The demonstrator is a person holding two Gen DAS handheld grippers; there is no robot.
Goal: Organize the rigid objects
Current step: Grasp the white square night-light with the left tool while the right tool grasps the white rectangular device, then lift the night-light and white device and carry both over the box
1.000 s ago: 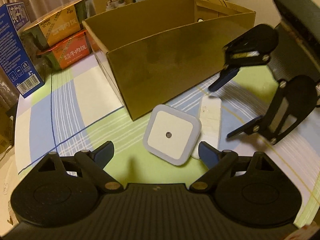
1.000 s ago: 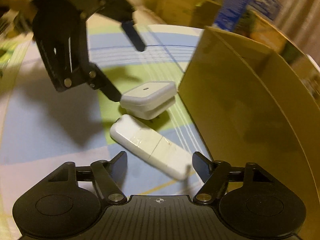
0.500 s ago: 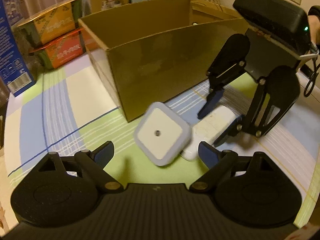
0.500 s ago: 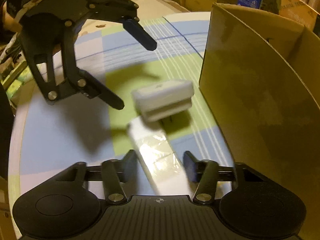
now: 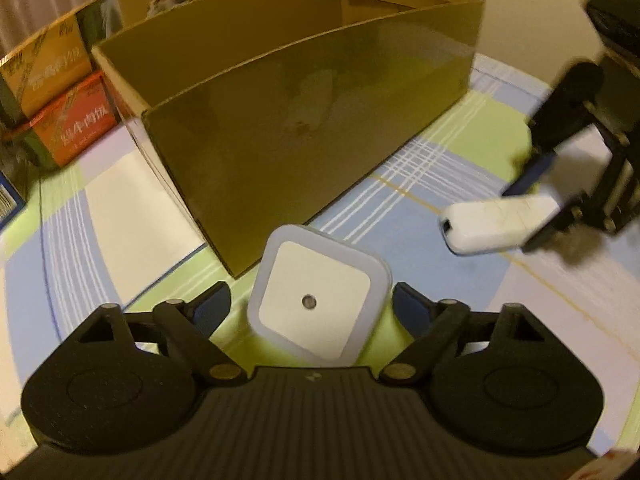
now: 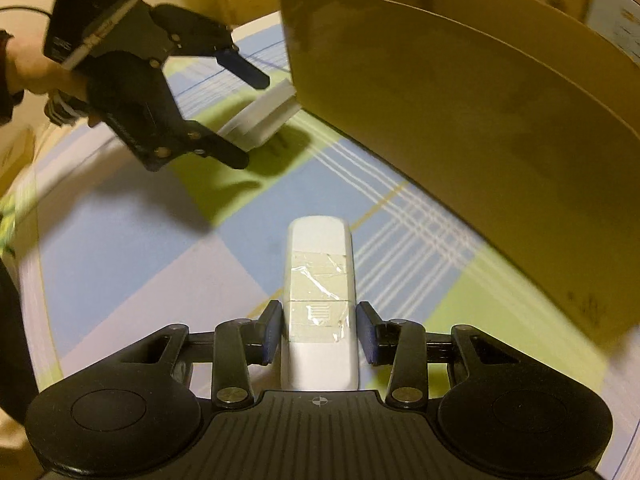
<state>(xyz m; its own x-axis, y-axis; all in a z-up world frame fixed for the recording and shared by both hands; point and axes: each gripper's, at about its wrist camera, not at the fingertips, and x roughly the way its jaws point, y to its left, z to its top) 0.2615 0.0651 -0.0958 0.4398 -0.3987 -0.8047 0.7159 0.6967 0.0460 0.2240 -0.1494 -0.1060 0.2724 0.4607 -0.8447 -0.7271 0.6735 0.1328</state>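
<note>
So the right gripper (image 6: 319,334) is closing on the white taped remote-style bar (image 6: 319,300). The pads sit tight against both long sides near its back end, and the bar sticks straight out ahead of the claw, seemingly just off the checked tablecloth (image 6: 120,240).

The left gripper (image 5: 312,312) is also closing, but its pads are clear of the square white night light (image 5: 320,300), which sits right between the fingers on the cloth, just in front of the cardboard box (image 5: 320,128).

Handling-wise I'd guess both are light, hard plastic, so stiff but a bit slick. The tape on the bar probably helps grip. For the night light, I'd pinch the flat side edges, not the rounded corners.

Can't see its plug side or into the box, and the left view's edges are blurry.
</note>
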